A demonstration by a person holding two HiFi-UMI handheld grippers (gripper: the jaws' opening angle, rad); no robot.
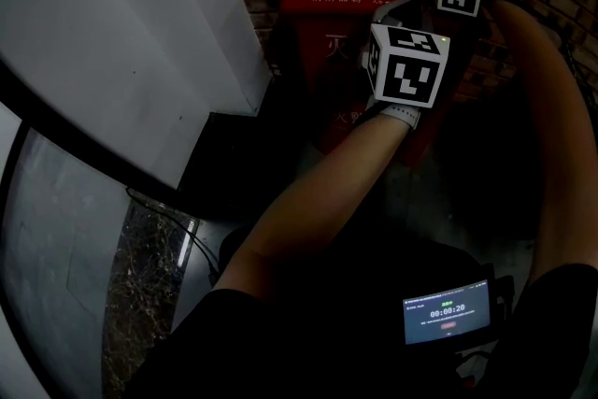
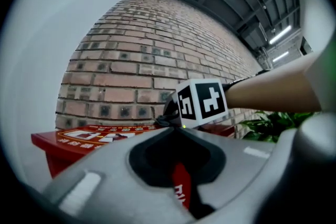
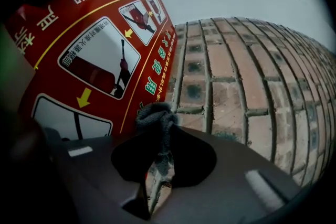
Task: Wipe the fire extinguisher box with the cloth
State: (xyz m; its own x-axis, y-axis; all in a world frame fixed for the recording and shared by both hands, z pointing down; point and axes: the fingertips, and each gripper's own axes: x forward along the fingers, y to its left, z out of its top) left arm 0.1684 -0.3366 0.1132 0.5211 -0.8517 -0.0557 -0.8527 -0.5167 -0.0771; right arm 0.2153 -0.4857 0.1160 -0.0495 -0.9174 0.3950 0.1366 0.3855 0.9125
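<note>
As arms (image 1: pixel 308 192) hide box (image 1: pixel 313 33) front | right hand-held gripper (image 3: pixel 159 136) seemingly pinches cloth (image 3: pixel 155 113)

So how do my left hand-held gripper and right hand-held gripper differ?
The right hand-held gripper pinches a grey cloth; the left hand-held gripper is nearly shut on nothing. The right is at the printed top of the red fire extinguisher box; the left lower, before its front. Both face that box.
</note>
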